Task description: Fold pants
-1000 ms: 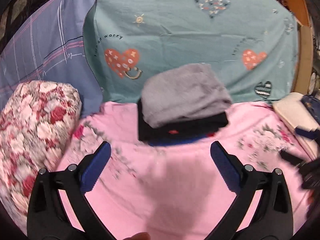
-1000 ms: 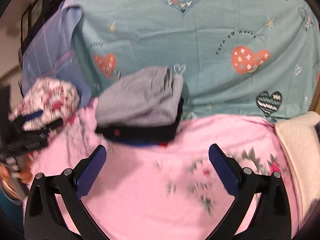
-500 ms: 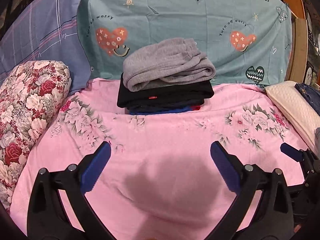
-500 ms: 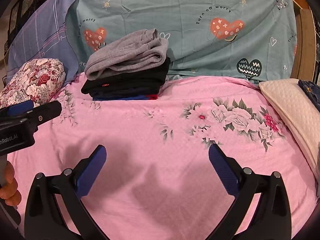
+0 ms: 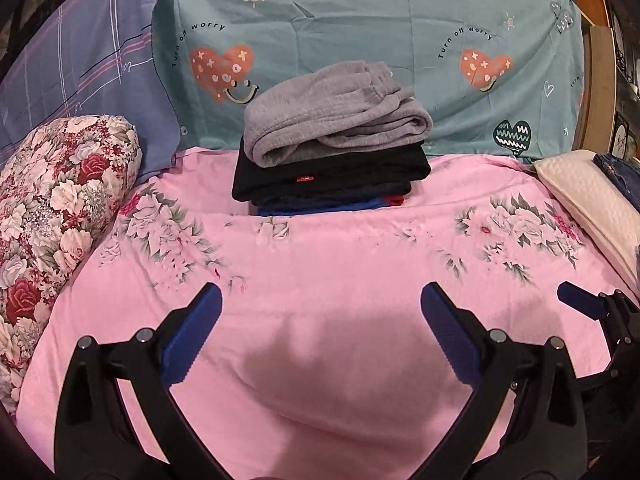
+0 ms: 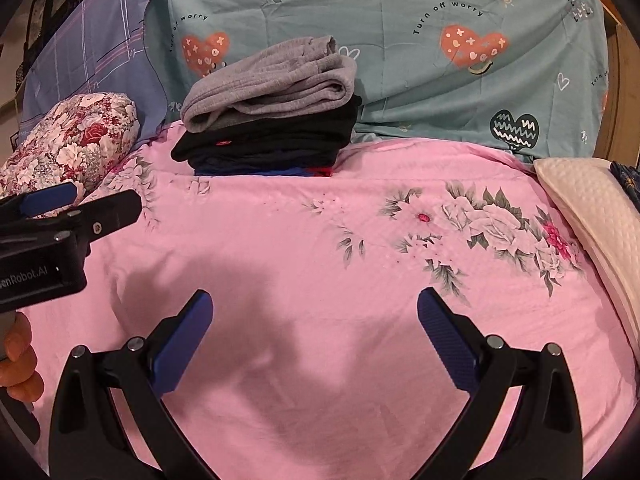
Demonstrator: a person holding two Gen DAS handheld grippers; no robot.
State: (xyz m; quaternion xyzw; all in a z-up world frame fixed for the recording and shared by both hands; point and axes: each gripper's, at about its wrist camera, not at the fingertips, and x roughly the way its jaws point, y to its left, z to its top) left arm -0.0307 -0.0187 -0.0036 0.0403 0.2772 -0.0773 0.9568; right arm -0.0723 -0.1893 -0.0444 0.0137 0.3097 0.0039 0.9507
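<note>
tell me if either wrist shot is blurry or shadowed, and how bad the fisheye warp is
Left wrist view: sharp, with a soft shadow on the pink bedspread between the open left gripper fingers; edges bow and corners go black. Right wrist view: also sharp, with a similar shadow ahead of the open right gripper and the same warp.

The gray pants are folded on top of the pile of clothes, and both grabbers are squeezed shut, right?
Not quite. The gray pants do sit folded on top of the pile of clothes, but both grabbers are open and empty. The left gripper shows this in the left wrist view, the right gripper in the right wrist view.
</note>
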